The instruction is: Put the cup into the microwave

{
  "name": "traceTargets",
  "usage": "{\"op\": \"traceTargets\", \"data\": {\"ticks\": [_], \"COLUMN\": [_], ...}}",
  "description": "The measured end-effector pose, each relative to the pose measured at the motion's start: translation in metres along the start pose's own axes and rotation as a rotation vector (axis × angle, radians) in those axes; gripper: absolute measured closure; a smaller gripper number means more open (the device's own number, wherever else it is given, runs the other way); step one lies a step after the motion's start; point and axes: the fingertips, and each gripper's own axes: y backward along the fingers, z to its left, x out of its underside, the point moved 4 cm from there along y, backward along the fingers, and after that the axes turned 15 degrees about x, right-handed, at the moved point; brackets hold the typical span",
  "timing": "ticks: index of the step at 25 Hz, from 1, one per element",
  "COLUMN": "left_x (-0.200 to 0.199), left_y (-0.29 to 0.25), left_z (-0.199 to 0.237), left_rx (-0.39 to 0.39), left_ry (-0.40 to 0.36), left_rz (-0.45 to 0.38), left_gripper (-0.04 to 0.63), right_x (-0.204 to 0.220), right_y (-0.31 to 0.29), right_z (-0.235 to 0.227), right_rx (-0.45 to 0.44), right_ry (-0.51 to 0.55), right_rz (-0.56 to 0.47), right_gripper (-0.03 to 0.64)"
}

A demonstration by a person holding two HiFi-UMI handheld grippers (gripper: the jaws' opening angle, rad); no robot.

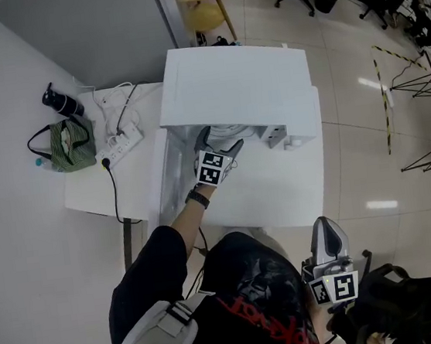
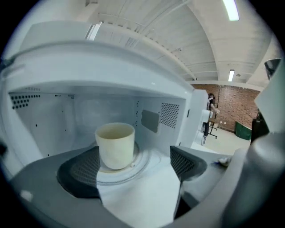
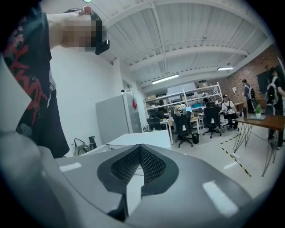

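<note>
On microwave turntable (image 2: 143, 161) — cream cup (image 2: 115, 144)

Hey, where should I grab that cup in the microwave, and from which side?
Grip the cup across its mid sidewall, coming in through the open front of the microwave with the left tongs open, one pad each side. It stands upright on the turntable, round, with no handle showing; the cavity walls block other approaches.
</note>
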Motion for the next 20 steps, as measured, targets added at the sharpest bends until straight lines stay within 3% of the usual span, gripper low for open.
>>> {"op": "traceTargets", "data": {"ticks": [8, 13, 20], "left_x": [-0.022, -0.023, -0.017], "left_y": [0.053, 0.074, 0.136], "left_z": [-0.080, -0.127, -0.212], "left_rx": [0.108, 0.175, 0.236], "left_ry": [-0.061, -0.129, -0.118], "left_rz": [-0.089, -0.096, -0.138], "left_gripper": [0.126, 0.126, 0.127], "right_x": [0.006, 0.018, 0.018], "right_y": [-0.007, 0.004, 0.074], "right_z": [0.039, 0.058, 0.077], "right_rx": [-0.084, -0.110, -0.164], "right_ry": [0.003, 0.018, 0.029], "right_rz": [0.028, 0.029, -0.001], "right_gripper": [0.617, 0.617, 0.617]}}
